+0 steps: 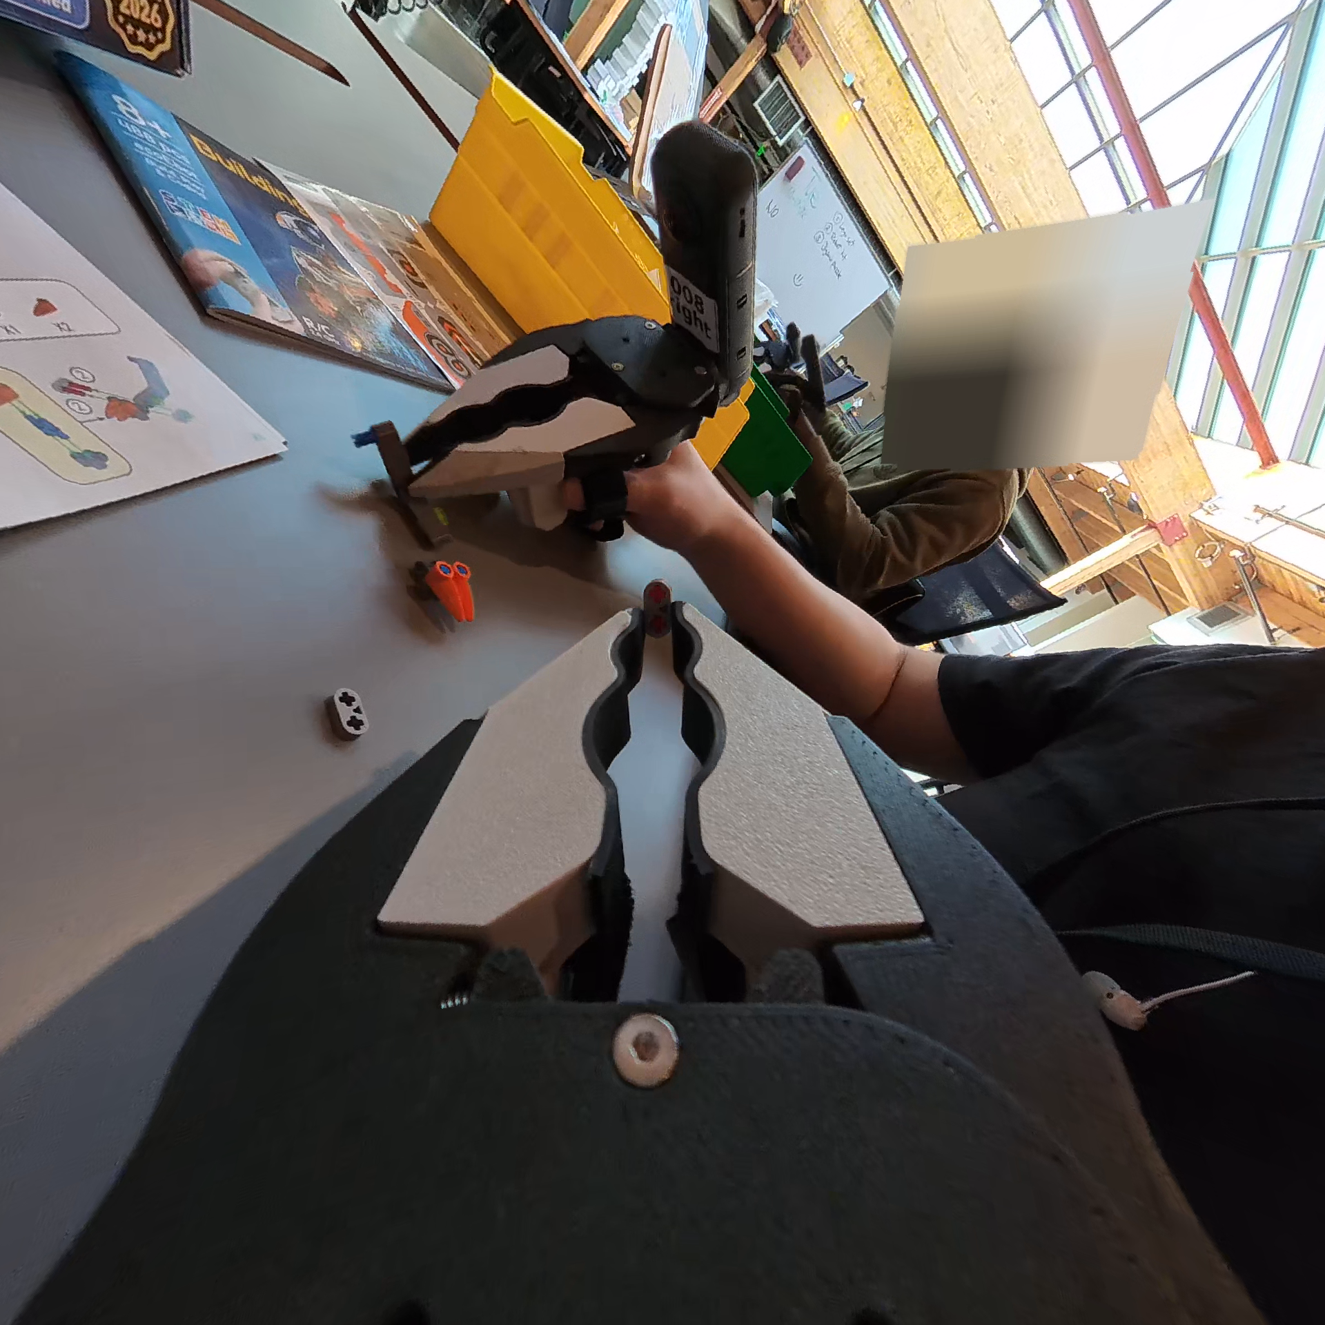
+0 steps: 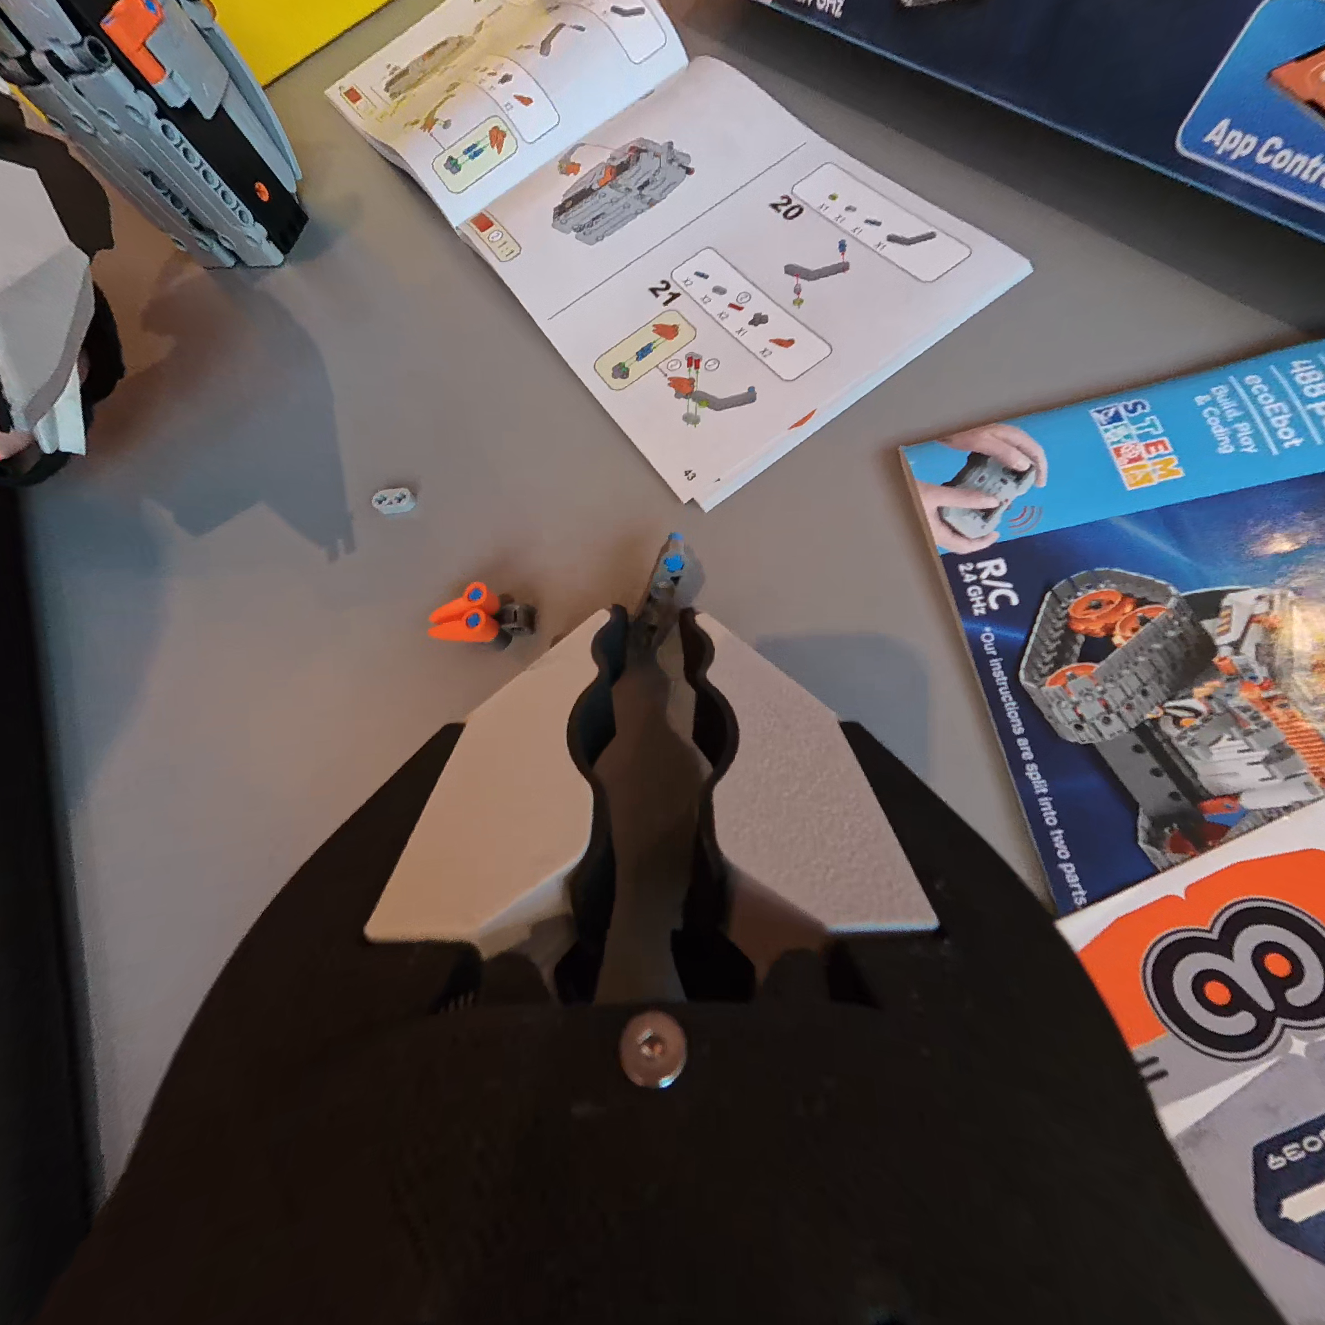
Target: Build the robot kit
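Your left gripper (image 1: 656, 618) is the closest thing in frame, tipped on its side low over the grey table (image 1: 179, 573), tips pinched on a small dark connector with two red pins (image 1: 657, 608). Your right gripper (image 2: 651, 618) is clamped on a thin grey beam with a blue pin (image 2: 670, 573) at its far end, and your bare hand (image 1: 663, 495) wraps its grip with the forearm stretched across. As for containers, yellow bins (image 1: 545, 222) and a green bin (image 1: 763, 444) sit at the table's far edge; can't tell what's in them. Between the two grippers lies an orange two-cone piece (image 2: 469, 613), with a small grey two-hole link (image 2: 394, 500) near it. Beyond those you've got an open instruction booklet (image 2: 717, 287) and a blue box lid (image 2: 1147, 645) to its right.
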Motion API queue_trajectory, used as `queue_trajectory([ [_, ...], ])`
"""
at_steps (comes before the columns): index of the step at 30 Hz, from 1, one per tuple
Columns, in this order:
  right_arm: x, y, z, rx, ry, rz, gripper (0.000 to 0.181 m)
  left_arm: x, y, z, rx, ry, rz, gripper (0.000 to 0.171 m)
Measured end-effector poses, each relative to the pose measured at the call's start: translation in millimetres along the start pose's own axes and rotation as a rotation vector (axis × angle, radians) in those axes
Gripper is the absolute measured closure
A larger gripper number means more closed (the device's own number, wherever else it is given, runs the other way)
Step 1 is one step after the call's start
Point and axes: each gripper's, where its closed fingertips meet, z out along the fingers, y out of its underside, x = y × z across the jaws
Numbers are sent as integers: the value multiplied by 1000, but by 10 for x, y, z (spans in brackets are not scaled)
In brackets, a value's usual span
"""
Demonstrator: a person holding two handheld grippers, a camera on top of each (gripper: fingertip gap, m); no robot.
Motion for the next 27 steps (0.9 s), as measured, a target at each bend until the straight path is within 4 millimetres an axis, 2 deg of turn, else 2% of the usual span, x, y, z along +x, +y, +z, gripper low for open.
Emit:
queue_trajectory([
  [6,36,-67,-86,60,13,-13,152,-12,-9,-11,6,1,-8,166],
  [12,85,13,-89,-78,92,98,154,-18,36,22,-20,-7,0,166],
  [17,43,6,-34,-178,146,216,152,-57,35,32,-23,-14,-12,166],
  [23,8,68,3,-309,204,130,156,-71,72,56,-43,-23,-8,166],
  [27,49,92,-7,-374,244,46,165,-105,77,49,-42,-29,-31,166],
])
